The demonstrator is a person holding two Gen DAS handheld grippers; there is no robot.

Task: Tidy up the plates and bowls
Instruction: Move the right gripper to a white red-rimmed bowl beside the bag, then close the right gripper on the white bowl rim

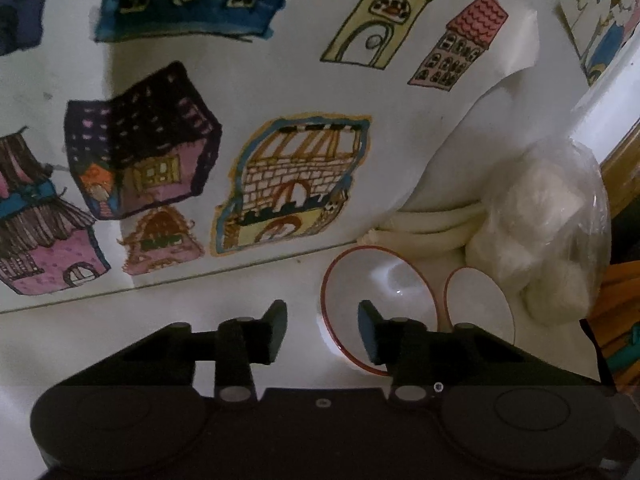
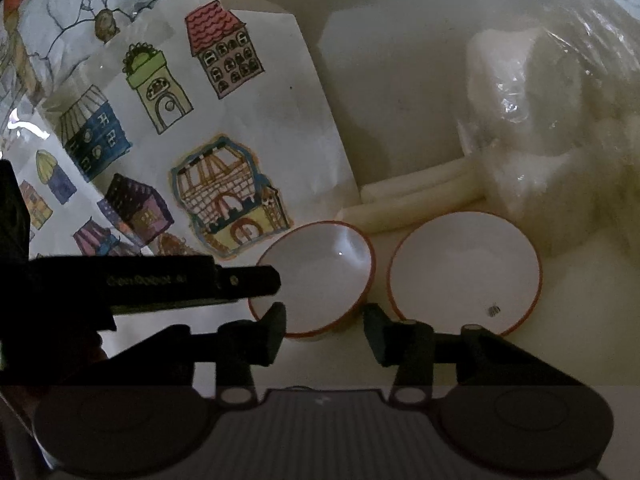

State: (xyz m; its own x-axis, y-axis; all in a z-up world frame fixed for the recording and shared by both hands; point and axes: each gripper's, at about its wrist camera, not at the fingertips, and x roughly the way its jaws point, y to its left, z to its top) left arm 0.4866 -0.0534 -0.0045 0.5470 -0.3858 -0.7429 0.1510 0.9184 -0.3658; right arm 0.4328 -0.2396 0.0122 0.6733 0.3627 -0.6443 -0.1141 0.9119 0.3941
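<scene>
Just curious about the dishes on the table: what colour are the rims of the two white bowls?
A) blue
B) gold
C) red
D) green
C: in the right wrist view, both the left bowl and the right bowl are white with a thin red line around the rim.

Two bowls (image 2: 316, 276) (image 2: 464, 268), three white tubes (image 2: 420, 196), one bag (image 2: 560, 128), one drawing sheet (image 2: 192, 128), two grippers (image 1: 322, 330) (image 2: 325, 332).
</scene>
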